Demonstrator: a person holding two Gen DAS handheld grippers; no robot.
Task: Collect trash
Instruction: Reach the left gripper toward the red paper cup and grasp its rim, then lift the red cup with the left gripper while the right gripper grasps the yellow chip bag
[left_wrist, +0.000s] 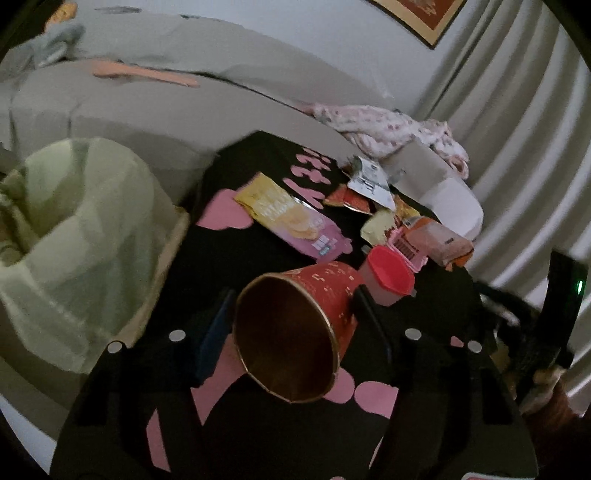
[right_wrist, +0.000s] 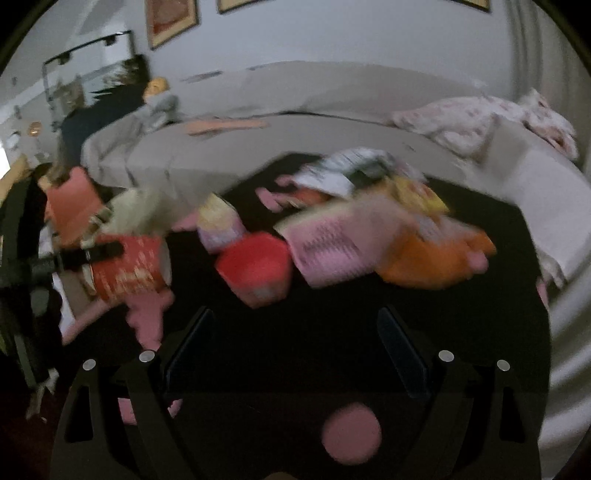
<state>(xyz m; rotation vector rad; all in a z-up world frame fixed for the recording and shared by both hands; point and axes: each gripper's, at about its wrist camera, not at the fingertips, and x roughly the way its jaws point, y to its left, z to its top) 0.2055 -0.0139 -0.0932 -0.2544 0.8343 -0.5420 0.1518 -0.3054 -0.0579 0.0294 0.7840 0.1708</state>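
A red paper cup (left_wrist: 295, 328) lies on its side between the fingers of the left tongs (left_wrist: 295, 317), which grip it over the black bench (left_wrist: 229, 266) beside a bag-lined bin (left_wrist: 81, 236), while the right tongs (right_wrist: 295, 332) stand open and empty near scattered wrappers (left_wrist: 291, 218).

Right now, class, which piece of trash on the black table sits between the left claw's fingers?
The red paper cup, tipped so its open mouth faces the camera. The yellow-pink snack packet and orange packet lie farther back.
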